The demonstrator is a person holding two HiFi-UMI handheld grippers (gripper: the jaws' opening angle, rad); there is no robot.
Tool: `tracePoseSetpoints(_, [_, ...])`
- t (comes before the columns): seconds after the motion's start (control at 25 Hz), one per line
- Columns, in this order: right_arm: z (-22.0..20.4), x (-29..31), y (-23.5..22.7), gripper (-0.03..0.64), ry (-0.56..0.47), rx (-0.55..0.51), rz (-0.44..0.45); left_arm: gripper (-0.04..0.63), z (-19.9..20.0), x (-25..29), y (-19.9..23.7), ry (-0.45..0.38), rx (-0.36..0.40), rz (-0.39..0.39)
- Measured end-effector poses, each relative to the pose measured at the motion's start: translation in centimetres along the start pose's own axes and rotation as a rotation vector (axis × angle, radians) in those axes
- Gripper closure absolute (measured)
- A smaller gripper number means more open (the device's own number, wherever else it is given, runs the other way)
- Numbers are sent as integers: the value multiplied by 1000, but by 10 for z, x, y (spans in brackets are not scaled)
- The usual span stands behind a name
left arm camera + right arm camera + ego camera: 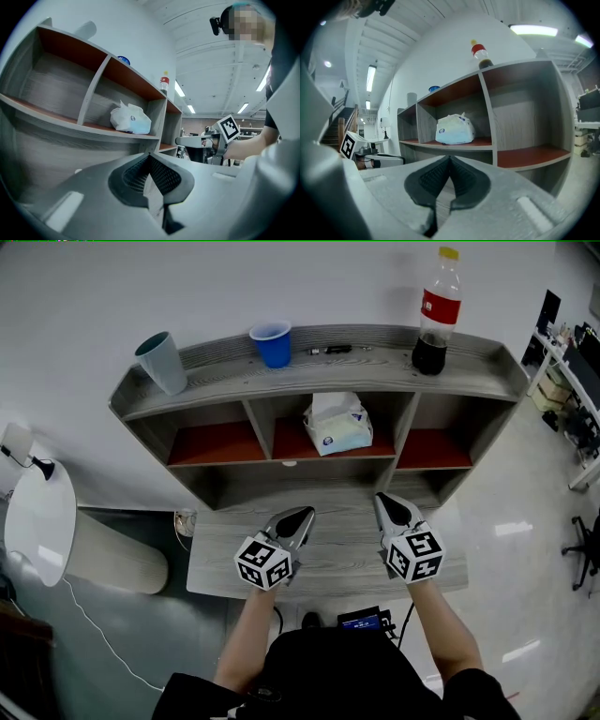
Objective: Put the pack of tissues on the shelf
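Note:
The white and pale blue pack of tissues (pixel 337 425) lies in the middle compartment of the grey wooden shelf (pixel 319 376), on its red floor. It also shows in the left gripper view (pixel 130 119) and the right gripper view (pixel 455 129). My left gripper (pixel 302 516) rests low over the desk (pixel 330 549) in front of the shelf, jaws shut with nothing between them. My right gripper (pixel 386 500) sits beside it to the right, also shut and empty. Both point toward the shelf, well short of the pack.
On the shelf top stand a grey cup (pixel 162 361), a blue cup (pixel 272 343), a dark pen-like item (pixel 333 350) and a cola bottle (pixel 437 311). The left and right compartments hold nothing. A white round table (pixel 39 519) stands at the left, an office chair (pixel 586 549) at the right.

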State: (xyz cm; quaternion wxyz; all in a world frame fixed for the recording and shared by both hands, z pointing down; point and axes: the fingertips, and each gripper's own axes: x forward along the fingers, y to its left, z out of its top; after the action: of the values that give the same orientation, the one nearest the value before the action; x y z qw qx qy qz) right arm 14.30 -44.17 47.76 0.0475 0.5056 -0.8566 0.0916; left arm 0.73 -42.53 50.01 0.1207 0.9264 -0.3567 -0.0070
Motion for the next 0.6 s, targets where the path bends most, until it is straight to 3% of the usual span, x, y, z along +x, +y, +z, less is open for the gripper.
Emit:
tracePoseSetpoints(0.28, [-12, -12, -6, 614, 21, 20, 39, 604, -14, -4, -17, 14, -11, 32])
tracePoseSetpoints(0.6, [-30, -28, 1, 614, 36, 63, 53, 603, -29, -17, -33, 25, -35, 9])
